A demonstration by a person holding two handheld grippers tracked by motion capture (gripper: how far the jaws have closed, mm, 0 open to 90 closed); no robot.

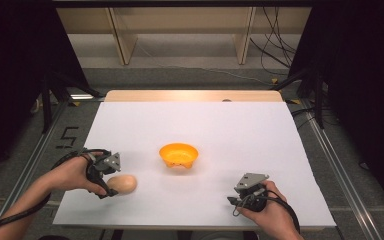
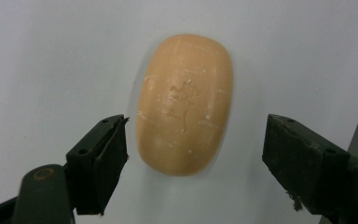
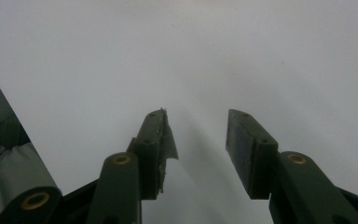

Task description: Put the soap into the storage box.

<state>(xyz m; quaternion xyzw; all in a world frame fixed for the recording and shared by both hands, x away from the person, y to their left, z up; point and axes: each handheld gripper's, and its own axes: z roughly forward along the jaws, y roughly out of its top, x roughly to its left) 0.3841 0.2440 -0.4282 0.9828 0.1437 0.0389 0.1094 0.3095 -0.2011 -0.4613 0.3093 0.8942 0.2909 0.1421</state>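
**A:** Potato-looking lump (image 2: 184, 103), smooth tan skin, oval, pale scuffs and a scratched mark in the middle. Lying flat on the white table sheet (image 1: 240, 130), near the left front edge.

**B:** Yep, sitting right between the left gripper (image 2: 195, 154) pads, jaws spread wide, not touching it on either side. Matte black blocky pads (image 2: 103, 161), kinda worn.

**A:** Glossy orange bowl (image 1: 179, 154) mid-table, scalloped rim, well apart from the lump.

**B:** Right gripper (image 3: 196, 154) over bare sheet near the front right, jaws parted, nothing in them. Frayed edge on one pad.
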